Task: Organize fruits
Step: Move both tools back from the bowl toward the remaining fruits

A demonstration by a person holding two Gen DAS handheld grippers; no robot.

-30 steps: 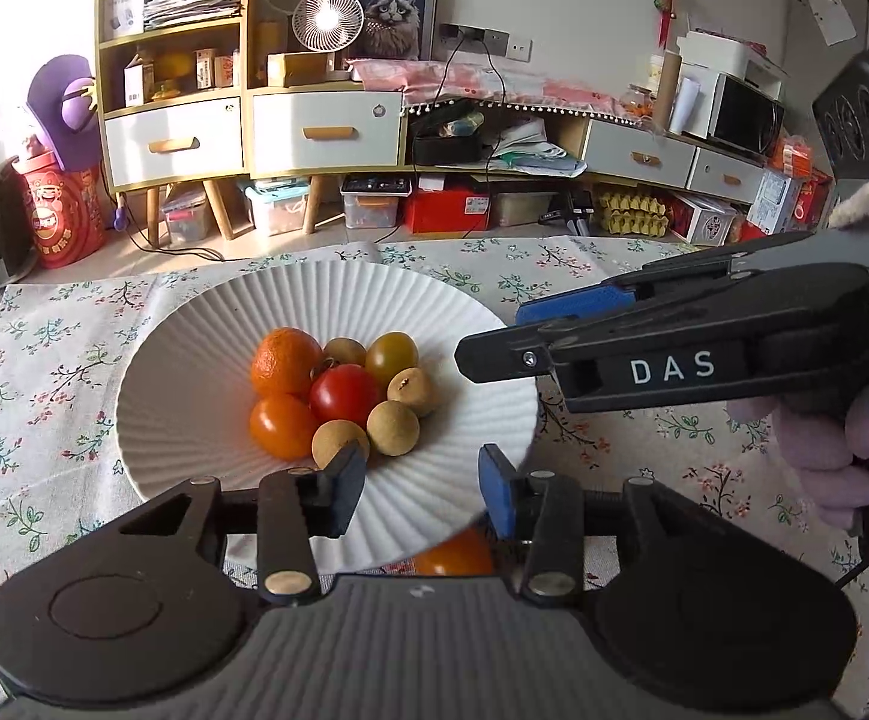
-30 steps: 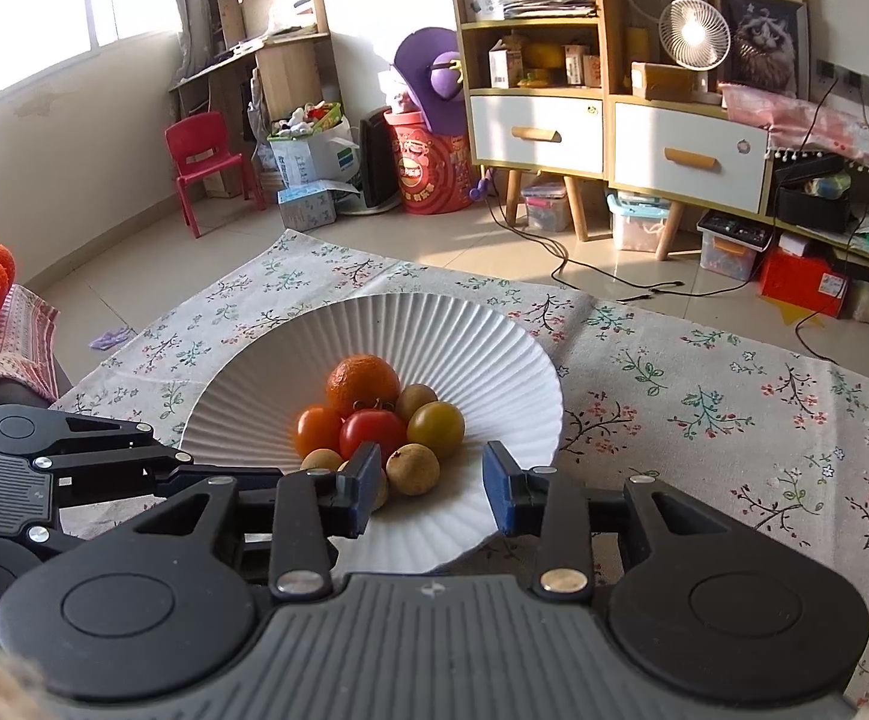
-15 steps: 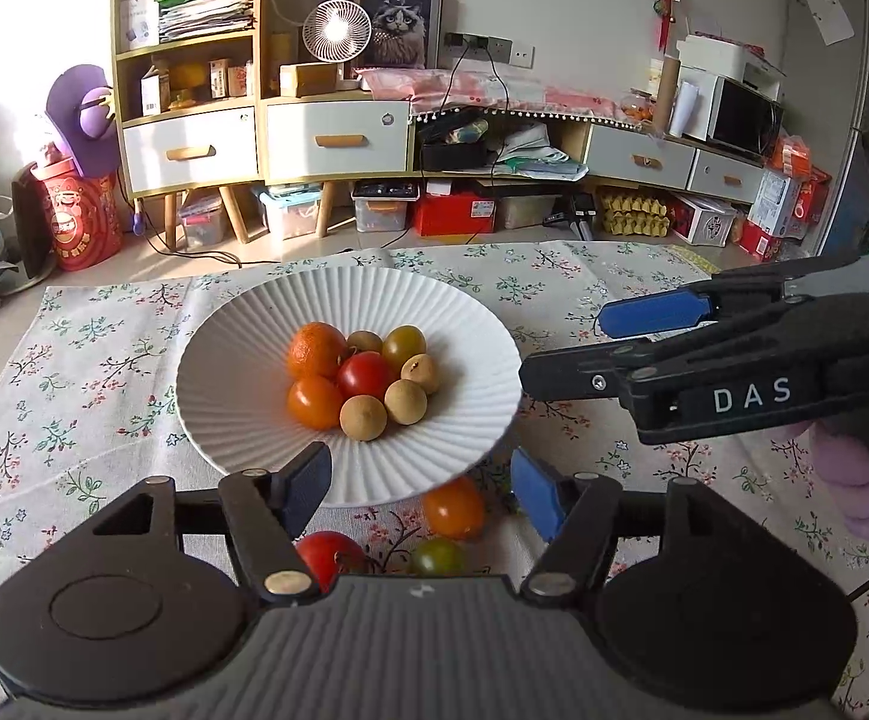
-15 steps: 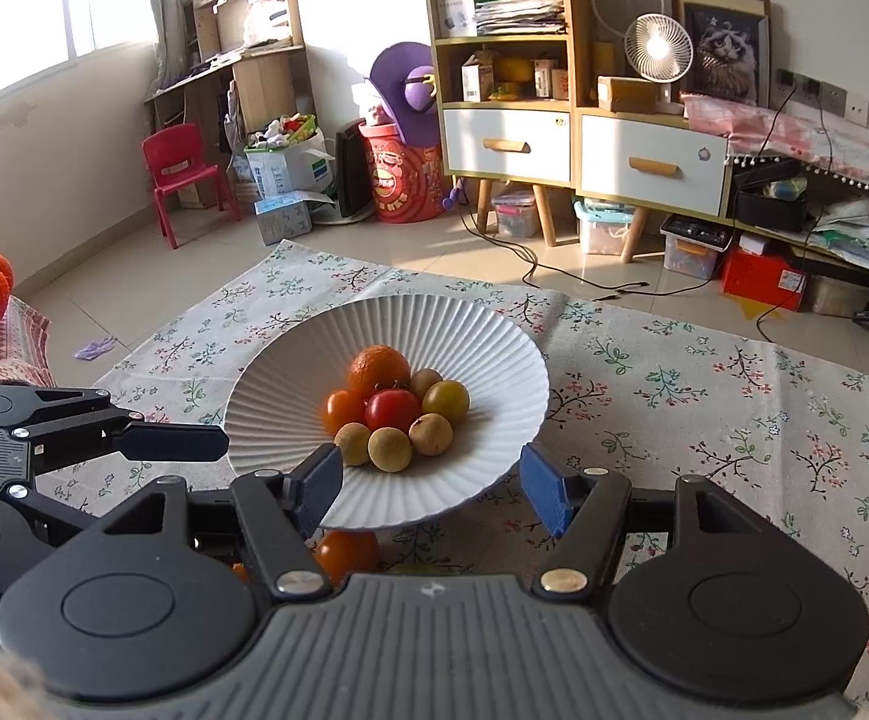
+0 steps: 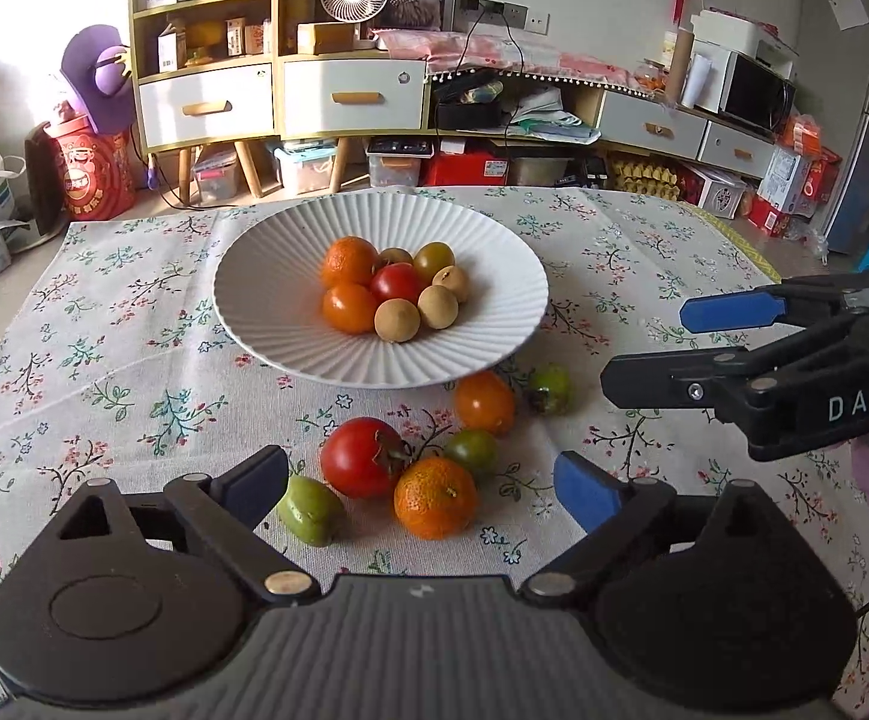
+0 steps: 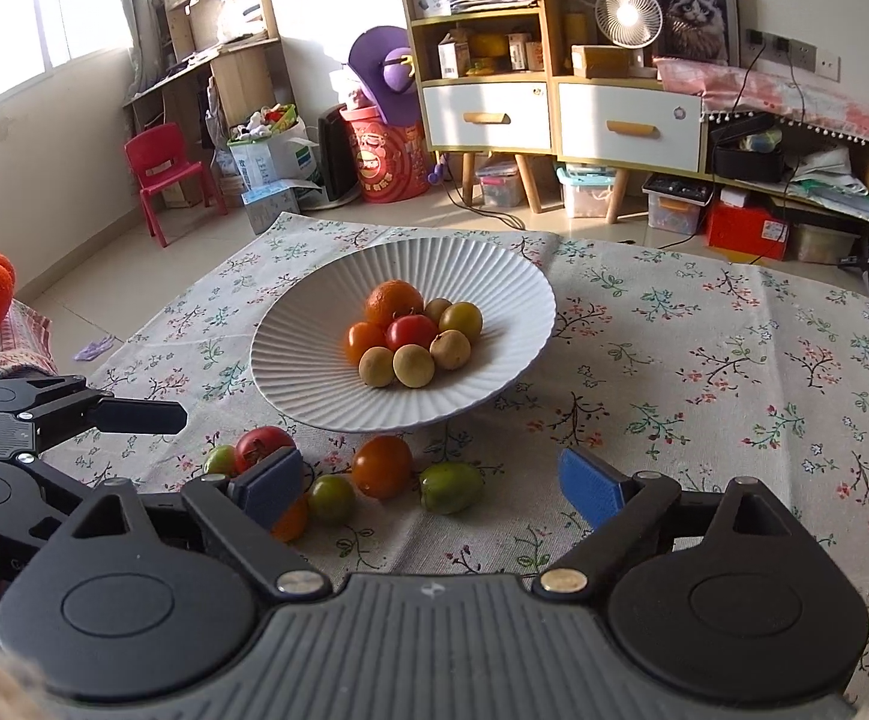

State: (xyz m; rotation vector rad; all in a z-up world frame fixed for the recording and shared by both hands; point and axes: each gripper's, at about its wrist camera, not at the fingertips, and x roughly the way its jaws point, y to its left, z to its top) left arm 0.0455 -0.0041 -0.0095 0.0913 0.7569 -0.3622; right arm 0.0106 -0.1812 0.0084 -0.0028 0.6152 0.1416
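A white ribbed plate (image 5: 266,312) (image 6: 290,360) holds several fruits: a mandarin (image 5: 349,261), a red tomato (image 5: 397,282), an orange tomato and tan longans. In front of it, loose on the floral cloth, lie a red tomato (image 5: 359,457) (image 6: 263,444), a mandarin (image 5: 434,498), an orange tomato (image 5: 485,402) (image 6: 381,467), a small green tomato (image 5: 470,450) (image 6: 330,498) and green fruits (image 5: 309,509) (image 6: 451,487). My left gripper (image 5: 422,486) is open and empty just behind the loose fruits. My right gripper (image 6: 428,483) is open and empty, to their right.
The floral tablecloth (image 5: 104,360) covers the table. Beyond its far edge stand a shelf with white drawers (image 5: 278,96), boxes on the floor and a red child's chair (image 6: 164,174). The right gripper shows in the left wrist view (image 5: 752,384).
Both grippers have pulled back from the plate and opened wider. The loose fruits in front of the plate have come into view.
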